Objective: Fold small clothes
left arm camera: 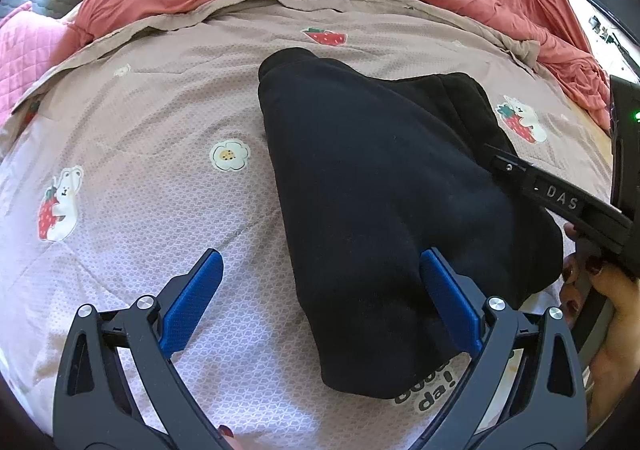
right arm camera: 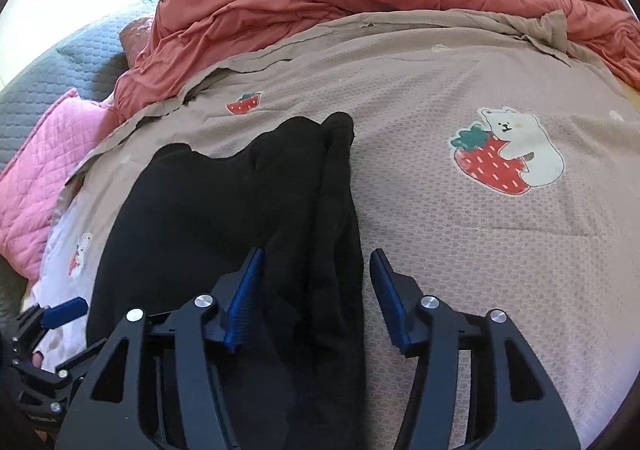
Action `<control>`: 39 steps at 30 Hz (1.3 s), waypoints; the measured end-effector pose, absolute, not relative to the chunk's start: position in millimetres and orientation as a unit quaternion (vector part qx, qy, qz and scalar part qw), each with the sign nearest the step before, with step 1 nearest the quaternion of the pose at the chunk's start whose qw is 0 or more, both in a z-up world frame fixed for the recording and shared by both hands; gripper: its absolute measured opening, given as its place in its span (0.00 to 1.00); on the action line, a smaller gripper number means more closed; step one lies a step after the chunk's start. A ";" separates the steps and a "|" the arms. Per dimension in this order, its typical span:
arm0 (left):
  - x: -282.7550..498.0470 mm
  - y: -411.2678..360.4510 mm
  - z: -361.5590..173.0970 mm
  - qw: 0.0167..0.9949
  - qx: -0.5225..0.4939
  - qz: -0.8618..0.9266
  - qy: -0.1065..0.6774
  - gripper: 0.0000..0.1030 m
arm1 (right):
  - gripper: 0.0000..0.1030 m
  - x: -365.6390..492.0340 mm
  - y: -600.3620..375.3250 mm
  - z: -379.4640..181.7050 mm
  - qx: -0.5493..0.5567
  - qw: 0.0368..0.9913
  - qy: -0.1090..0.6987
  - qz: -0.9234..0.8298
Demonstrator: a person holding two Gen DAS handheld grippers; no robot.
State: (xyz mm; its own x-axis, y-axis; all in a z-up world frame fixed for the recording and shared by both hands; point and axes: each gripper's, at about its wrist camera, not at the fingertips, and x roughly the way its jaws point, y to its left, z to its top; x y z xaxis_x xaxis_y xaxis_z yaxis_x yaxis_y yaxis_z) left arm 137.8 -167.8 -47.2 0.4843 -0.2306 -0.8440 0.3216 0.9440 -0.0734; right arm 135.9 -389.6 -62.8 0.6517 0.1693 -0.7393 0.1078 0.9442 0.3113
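Black soft fleece garment [left arm camera: 384,186], already folded lengthwise, lying on beige quilted bedspread with strawberry-and-bear prints [left arm camera: 160,102] on the bed.

Left gripper [left arm camera: 320,282]: jaws spread wide, holding nothing, straddling garment's near left edge.

Right gripper [right arm camera: 316,286]: jaws parted, garment's thick right-hand fold between them, pads not pressing.

Risks, as judged:
- Closing on top layer only; fold would peel apart on lifting.
- Pinching bedspread along with fleece; whole cover dragged up.
- Uneven pull between both sides; skewed fold, far end [right arm camera: 340,122] bunching.
- Limp fleece sagging mid-carry.
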 end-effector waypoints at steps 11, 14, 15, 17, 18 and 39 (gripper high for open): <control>130.6 -165.8 -46.3 0.860 0.050 -0.158 0.482 0.90 | 0.56 111.6 -390.3 -40.6 0.152 0.900 0.407 0.025; 129.3 -164.0 -47.4 0.859 0.046 -0.158 0.484 0.90 | 0.56 101.5 -388.6 -34.9 0.149 0.901 0.407 0.030; 128.8 -163.2 -47.9 0.859 0.044 -0.158 0.485 0.90 | 0.56 97.8 -388.1 -34.4 0.152 0.899 0.409 0.031; 126.9 -162.1 -50.6 0.857 0.042 -0.159 0.488 0.90 | 0.56 93.3 -388.5 -36.3 0.163 0.894 0.416 0.034; 126.1 -162.7 -51.7 0.857 0.043 -0.158 0.489 0.90 | 0.55 91.3 -389.4 -38.5 0.171 0.890 0.422 0.035; 114.4 -156.7 -54.0 0.852 0.040 -0.159 0.497 0.92 | 0.80 71.4 -388.4 -40.7 0.180 0.898 0.400 -0.005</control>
